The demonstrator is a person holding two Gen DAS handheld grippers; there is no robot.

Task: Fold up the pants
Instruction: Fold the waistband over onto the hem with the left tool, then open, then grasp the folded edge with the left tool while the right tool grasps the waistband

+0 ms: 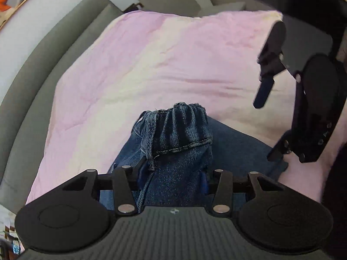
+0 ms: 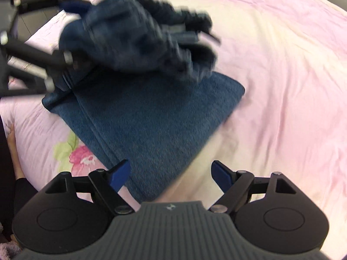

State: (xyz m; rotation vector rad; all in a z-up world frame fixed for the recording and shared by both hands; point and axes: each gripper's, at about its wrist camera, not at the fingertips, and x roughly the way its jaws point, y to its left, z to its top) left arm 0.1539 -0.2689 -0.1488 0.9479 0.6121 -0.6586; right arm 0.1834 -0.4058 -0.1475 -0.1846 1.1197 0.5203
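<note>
**Left tool carries the bunched waistband over the folded denim; right tool hangs empty beside it.**

Your left tool (image 1: 173,173) is clamped on a gathered wad of the pants (image 1: 173,134), the elastic waistband sticking up at twelve o'clock from its jaws. In the right wrist view that lifted bunch sits at eleven o'clock, blurred, while the flat folded part of the pants (image 2: 151,117) lies on the bed's pink quilt (image 2: 282,86), its long axis running from ten o'clock down to six, its near end between your right tool's fingers. Your right tool (image 2: 171,175) stands wide apart, gripping nothing, with the denim's edge just under its left blue pad (image 2: 119,173). The left hand is the one holding cloth, so the coming lay-down likely depends on it. A grey headboard (image 1: 54,49) curves behind the quilt, and a framed picture (image 1: 13,2) hangs at ten o'clock.
</note>
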